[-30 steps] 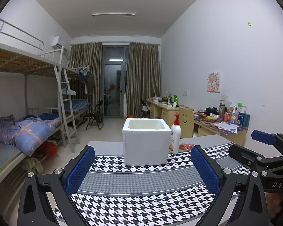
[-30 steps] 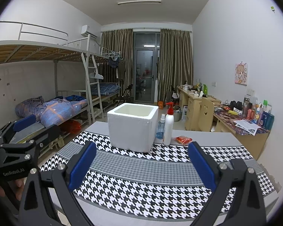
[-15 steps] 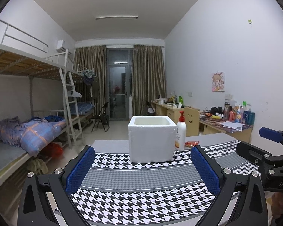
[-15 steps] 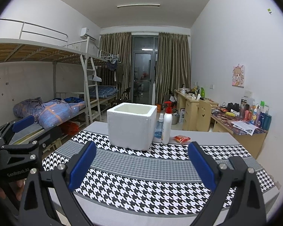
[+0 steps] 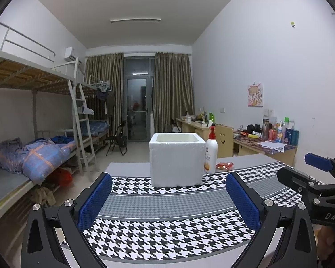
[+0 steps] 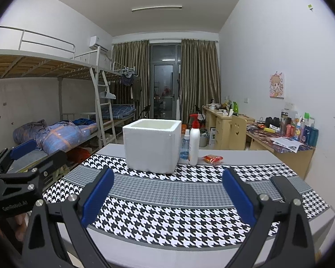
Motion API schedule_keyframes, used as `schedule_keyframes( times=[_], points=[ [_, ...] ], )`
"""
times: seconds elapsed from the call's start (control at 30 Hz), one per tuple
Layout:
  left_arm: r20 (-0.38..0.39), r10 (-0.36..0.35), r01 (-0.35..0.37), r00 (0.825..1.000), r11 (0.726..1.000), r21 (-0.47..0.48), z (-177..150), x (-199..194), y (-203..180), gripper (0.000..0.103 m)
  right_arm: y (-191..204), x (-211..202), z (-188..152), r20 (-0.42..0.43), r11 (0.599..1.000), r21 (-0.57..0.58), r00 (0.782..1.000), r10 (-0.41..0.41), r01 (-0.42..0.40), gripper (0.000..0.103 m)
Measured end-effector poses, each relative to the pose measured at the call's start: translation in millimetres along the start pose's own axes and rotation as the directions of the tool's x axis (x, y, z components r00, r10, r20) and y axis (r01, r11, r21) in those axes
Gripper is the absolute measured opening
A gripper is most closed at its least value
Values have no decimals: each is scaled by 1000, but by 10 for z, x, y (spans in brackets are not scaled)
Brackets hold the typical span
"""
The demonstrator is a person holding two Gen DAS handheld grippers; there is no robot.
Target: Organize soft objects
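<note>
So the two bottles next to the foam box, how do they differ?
The pump bottle is taller, opaque white with a red pump head; the spray bottle is shorter, see-through blue with a pale top. The pump bottle shows in both views, while the spray bottle is hidden in the left wrist view and shows only in the right one. Both stand upright on the table, close beside the foam box.

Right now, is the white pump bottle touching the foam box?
Cannot tell. In the left wrist view the pump bottle meets the foam box edge with no gap; in the right wrist view it overlaps a spray bottle beside the box.
</note>
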State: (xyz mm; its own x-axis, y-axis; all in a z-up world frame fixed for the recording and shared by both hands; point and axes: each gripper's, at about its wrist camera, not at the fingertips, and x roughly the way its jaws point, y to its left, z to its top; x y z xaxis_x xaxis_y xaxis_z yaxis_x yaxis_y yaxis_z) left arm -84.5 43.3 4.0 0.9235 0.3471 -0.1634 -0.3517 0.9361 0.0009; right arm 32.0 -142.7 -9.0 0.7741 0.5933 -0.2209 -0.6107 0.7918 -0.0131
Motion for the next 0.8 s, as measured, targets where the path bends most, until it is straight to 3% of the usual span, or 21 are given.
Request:
schedule_keyframes(
  times=[0.13,0.8],
  points=[
    [0,-28,28,1000,1000,11,-55,-12,-14,102,-20,-29,-56,11,1000,4,1000,-11,11,99],
    [-11,44,-44,999,999,11,-317,7,13,102,-28,19,-302,-8,998,26,998,-56,56,99]
  ],
)
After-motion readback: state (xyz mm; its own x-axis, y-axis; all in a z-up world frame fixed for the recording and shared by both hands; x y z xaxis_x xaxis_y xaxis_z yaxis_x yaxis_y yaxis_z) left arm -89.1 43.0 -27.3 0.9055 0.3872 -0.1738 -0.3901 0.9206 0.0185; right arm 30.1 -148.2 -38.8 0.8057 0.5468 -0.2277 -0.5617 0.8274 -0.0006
